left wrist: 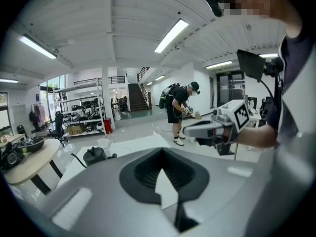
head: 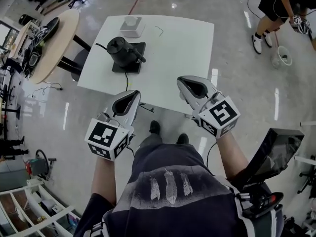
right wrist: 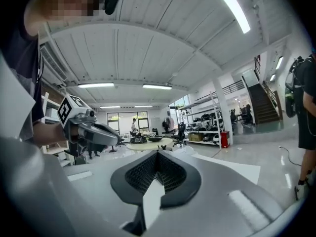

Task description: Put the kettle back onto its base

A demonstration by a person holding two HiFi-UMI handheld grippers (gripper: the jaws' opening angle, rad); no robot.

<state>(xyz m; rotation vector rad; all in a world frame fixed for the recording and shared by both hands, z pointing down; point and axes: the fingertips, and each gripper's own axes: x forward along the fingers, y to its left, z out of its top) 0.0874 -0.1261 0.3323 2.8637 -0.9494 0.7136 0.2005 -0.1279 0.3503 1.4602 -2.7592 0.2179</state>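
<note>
A black kettle (head: 122, 49) stands on a black square base (head: 136, 63) at the left of the white table (head: 182, 53), its handle pointing right; a cable runs from the base to the table's near edge. In the left gripper view the kettle (left wrist: 94, 155) shows small, far off on the left. Both grippers hang in the air in front of the table's near edge, well apart from the kettle. My left gripper (head: 132, 95) (left wrist: 161, 153) is shut and holds nothing. So is my right gripper (head: 185, 81) (right wrist: 158, 154), also seen from the left one (left wrist: 197, 130).
A white box (head: 132, 26) and a small bent wire (head: 159, 30) lie at the table's far edge. A round wooden table (head: 54, 43) with clutter stands to the left. Another person (head: 281, 4) stands at the far right. A black screen on a stand (head: 276, 152) is by my right side.
</note>
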